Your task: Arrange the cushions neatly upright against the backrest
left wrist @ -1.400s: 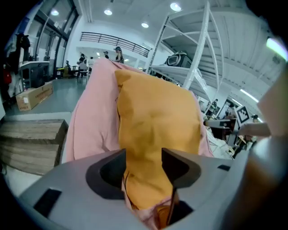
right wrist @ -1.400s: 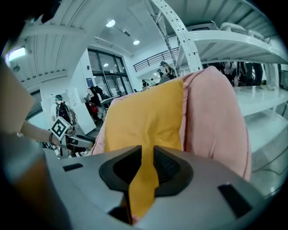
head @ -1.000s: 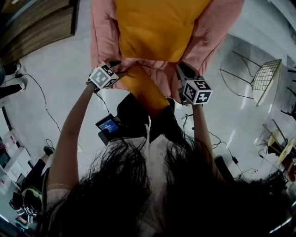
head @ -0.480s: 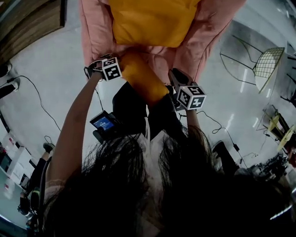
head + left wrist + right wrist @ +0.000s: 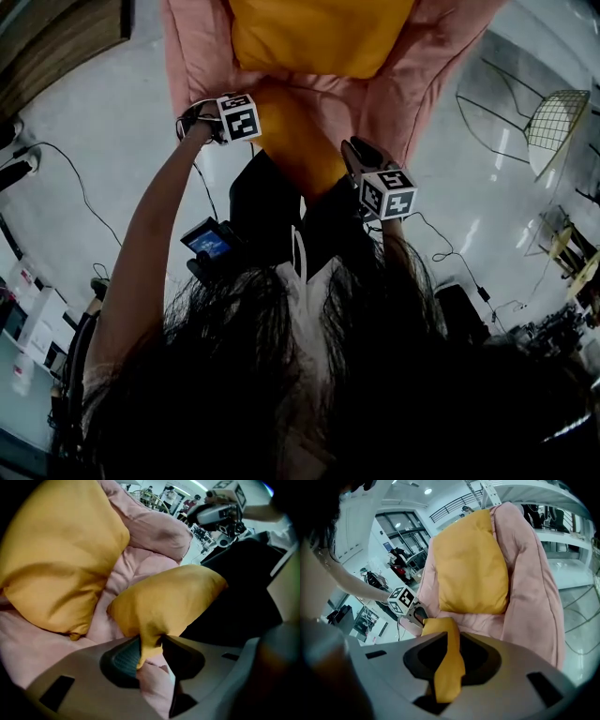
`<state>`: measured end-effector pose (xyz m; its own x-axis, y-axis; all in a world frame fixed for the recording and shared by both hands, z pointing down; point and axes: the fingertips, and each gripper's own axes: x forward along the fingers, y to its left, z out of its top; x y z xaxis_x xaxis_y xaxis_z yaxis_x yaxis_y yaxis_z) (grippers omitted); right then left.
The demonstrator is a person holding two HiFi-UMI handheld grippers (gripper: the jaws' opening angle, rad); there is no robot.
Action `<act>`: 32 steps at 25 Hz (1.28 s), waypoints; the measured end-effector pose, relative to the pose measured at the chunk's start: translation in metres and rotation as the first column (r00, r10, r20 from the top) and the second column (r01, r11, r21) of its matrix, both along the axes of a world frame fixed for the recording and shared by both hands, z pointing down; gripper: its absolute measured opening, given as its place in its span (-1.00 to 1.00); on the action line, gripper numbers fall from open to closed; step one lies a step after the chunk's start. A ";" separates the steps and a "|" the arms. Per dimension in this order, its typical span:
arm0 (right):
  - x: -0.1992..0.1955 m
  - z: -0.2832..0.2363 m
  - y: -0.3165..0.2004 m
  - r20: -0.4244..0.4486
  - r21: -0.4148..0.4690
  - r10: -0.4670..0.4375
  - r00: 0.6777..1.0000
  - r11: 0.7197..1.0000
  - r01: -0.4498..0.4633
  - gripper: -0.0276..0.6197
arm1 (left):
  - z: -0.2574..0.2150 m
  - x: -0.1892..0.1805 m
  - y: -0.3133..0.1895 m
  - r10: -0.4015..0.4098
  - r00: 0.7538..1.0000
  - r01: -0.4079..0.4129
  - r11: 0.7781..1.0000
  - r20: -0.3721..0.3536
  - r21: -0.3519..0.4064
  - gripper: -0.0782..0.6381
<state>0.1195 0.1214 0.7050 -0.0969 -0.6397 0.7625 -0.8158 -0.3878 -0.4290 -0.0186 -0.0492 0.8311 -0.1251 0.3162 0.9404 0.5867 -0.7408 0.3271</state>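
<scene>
- so, one yellow cushion (image 5: 319, 37) already stands against the pink chair (image 5: 197, 56) backrest.
- my left tongs (image 5: 150, 644), just closing, and right tongs (image 5: 447, 656) both pinch the second cushion (image 5: 295, 141), low at the seat front, not yet upright.

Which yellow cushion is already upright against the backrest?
The rear yellow cushion, standing against the pink backrest; the front yellow cushion lies low, well forward of it.

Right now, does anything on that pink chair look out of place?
Yes: the front yellow cushion lies slumped at the chair's front edge, not upright like the back yellow cushion. The left gripper, jaws just closed in, and the right gripper pinch its corners.
</scene>
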 end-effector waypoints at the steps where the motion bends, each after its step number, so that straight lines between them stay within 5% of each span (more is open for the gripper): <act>1: -0.002 0.000 -0.001 -0.003 0.001 -0.007 1.000 1.000 0.007 -0.71 | -0.002 0.000 -0.001 -0.036 0.999 0.036 0.999 0.026 -0.011 -0.37; 5: -0.006 -0.002 -0.001 -0.027 -0.007 -0.053 0.998 0.999 0.053 -0.71 | -0.015 0.001 -0.014 -0.259 0.957 0.271 0.959 0.132 -0.081 -0.52; 8: -0.008 0.000 0.002 -0.034 -0.020 -0.091 0.995 0.996 0.091 -0.71 | -0.029 0.007 -0.027 -0.464 0.867 0.489 0.861 0.182 -0.137 -0.60; 9: -0.009 0.001 0.004 -0.034 -0.025 -0.110 0.993 0.994 0.110 -0.71 | -0.033 0.008 -0.033 -0.539 0.818 0.569 0.808 0.199 -0.152 -0.62; 11: -0.016 0.004 0.008 -0.029 -0.041 -0.166 0.986 0.985 0.165 -0.66 | -0.038 0.008 -0.041 -0.687 0.686 0.726 0.666 0.240 -0.170 -0.64; 15: -0.043 0.015 0.013 0.025 -0.078 -0.310 0.951 0.947 0.310 -0.22 | -0.036 0.007 -0.043 -0.863 0.358 0.931 0.300 0.358 -0.207 -0.64; 16: -0.051 0.018 0.012 0.042 -0.086 -0.344 0.938 0.934 0.346 -0.18 | -0.035 0.006 -0.043 -0.876 0.292 0.952 0.226 0.384 -0.209 -0.64; 18: -0.069 0.021 0.008 0.063 -0.091 -0.401 0.914 0.910 0.406 -0.11 | -0.034 0.006 -0.047 -0.887 0.203 0.971 0.129 0.415 -0.200 -0.64; 20: -0.083 0.025 0.003 0.067 -0.097 -0.453 0.889 0.884 0.458 -0.08 | -0.032 0.010 -0.050 -0.892 0.169 0.977 0.095 0.420 -0.191 -0.64; 23: -0.110 0.036 0.001 0.077 -0.136 -0.537 0.840 0.829 0.542 -0.04 | -0.029 0.015 -0.052 -0.897 0.157 0.980 0.089 0.414 -0.178 -0.64; 29: -0.138 0.080 0.019 -0.024 -0.339 -0.748 0.663 0.631 0.698 0.00 | -0.025 0.016 -0.053 -0.896 0.151 0.981 0.084 0.417 -0.174 -0.65; 32: -0.127 0.096 0.024 -0.087 -0.433 -0.784 0.615 0.586 0.685 -0.01 | -0.025 0.020 -0.048 -0.896 0.148 0.980 0.077 0.420 -0.181 -0.64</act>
<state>-0.0073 0.1455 0.8012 -0.1999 -0.1411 0.9696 -0.9349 0.3238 -0.1456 0.0010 -0.0970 0.8064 0.4136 0.5486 0.7266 -0.5971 -0.4390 0.6714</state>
